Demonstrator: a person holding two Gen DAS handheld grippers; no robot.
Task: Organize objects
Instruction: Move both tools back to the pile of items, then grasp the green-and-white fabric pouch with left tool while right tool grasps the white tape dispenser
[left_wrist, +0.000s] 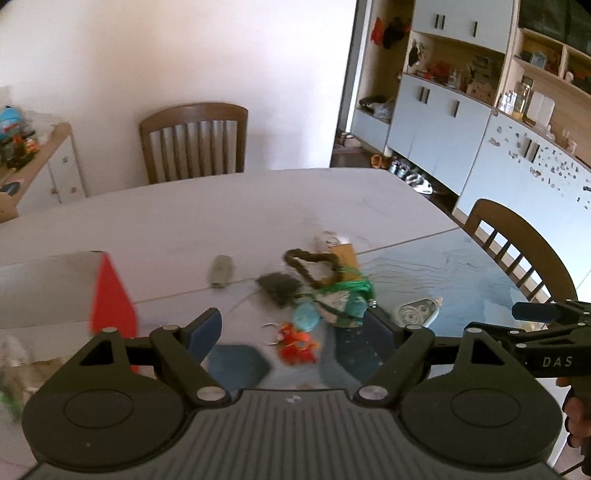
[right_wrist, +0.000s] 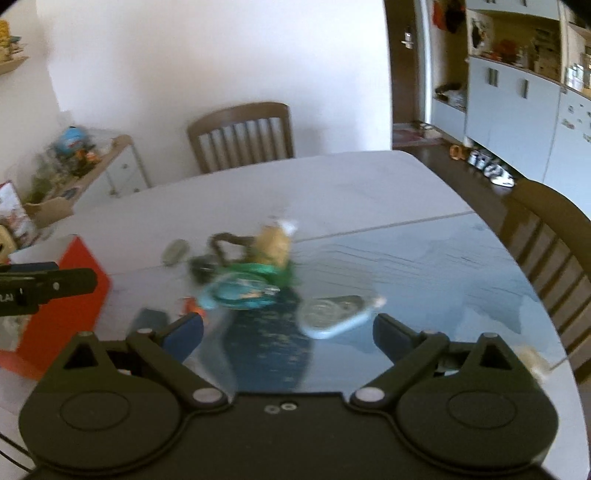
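Clutter pile (left_wrist: 317, 295) on table (left_wrist: 221, 214), left gripper (left_wrist: 295, 328) and right gripper (right_wrist: 288, 332) spread wide above

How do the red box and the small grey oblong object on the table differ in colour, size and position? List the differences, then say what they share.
The red box is bright red; the grey oblong object is dull grey. The box is much larger and stands tall, while the grey object lies low and flat. The box sits at the left of the table; the grey object lies nearer the middle, beside the pile of small items. Both rest on the table, untouched by either gripper.

White wall (left_wrist: 184, 55), wooden chair (left_wrist: 194, 142), pale table (left_wrist: 258, 199), blue cabinets (left_wrist: 436, 125).
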